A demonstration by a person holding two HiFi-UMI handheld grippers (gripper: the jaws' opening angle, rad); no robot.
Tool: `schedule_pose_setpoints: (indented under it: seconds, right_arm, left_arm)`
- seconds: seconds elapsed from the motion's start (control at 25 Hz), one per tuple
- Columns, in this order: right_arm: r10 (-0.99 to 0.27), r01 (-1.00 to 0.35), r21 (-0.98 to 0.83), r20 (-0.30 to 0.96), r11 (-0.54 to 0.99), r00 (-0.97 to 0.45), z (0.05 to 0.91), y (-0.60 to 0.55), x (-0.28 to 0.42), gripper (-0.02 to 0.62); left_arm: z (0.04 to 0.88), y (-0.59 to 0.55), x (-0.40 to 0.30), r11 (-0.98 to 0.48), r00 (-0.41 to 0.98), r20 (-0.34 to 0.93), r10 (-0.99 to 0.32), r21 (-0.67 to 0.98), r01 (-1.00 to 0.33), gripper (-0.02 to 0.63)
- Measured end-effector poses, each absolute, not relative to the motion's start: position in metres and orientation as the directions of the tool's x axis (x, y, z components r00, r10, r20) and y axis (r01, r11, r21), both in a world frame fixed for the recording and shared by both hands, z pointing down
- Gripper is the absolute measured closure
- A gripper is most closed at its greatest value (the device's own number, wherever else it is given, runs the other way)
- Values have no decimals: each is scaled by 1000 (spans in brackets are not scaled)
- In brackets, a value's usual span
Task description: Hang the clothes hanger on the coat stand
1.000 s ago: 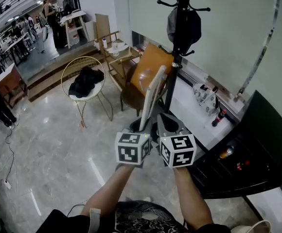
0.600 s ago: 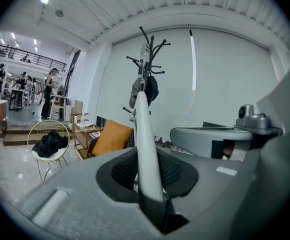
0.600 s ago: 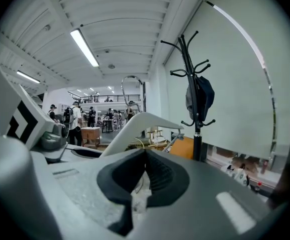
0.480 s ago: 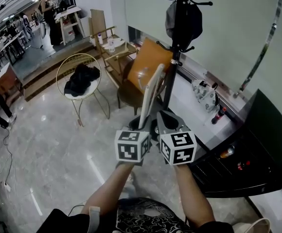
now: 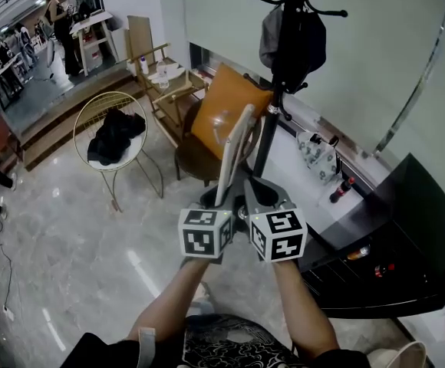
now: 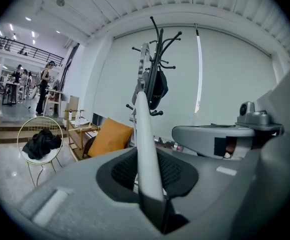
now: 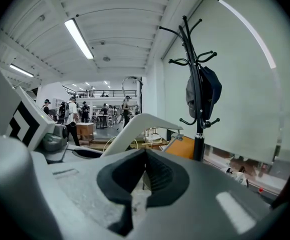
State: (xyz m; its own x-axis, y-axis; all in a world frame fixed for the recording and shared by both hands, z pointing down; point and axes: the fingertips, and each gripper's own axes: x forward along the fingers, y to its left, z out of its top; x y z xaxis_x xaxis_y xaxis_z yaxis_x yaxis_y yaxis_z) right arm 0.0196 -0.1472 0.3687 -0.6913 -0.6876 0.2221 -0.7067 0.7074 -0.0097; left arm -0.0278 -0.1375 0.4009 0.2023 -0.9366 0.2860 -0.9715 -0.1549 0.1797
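My left gripper [image 5: 216,199] is clenched on the white hanger [image 5: 234,148], pads pinching its lower end. The hanger rises up the middle of the left gripper view and tilts a touch to the right in the head view. My right gripper [image 5: 264,196] sits just beside it, jaws pressed together with nothing that I can see between them; in its own view the hanger curves past behind the jaws, left of centre. The black coat stand [image 5: 272,121] is up at top centre, a dark bag [image 5: 288,41] hanging on it. The hanger is in front of the stand, on no hook. An orange cushion [image 5: 224,113] leans at the stand's left.
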Motion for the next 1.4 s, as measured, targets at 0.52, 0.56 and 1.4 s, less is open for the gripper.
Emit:
schedule_pose_setpoints:
  seconds: [0.52, 0.56, 1.4]
  right_arm:
    - [-749, -773, 5, 252, 634, -613, 368, -209, -34, 595]
    - [-754, -778, 6, 253, 628, -607, 368, -213, -37, 595]
    - [-809, -834, 6, 246, 552, -534, 378, -265, -76, 595]
  left_arm:
    - [416, -201, -82, -237, 297, 324, -898, 213, -948, 526]
    - [417, -205, -86, -245, 305, 325, -895, 213, -946, 526]
    - [436, -257, -118, -367, 408, 350, -843, 182, -912, 526]
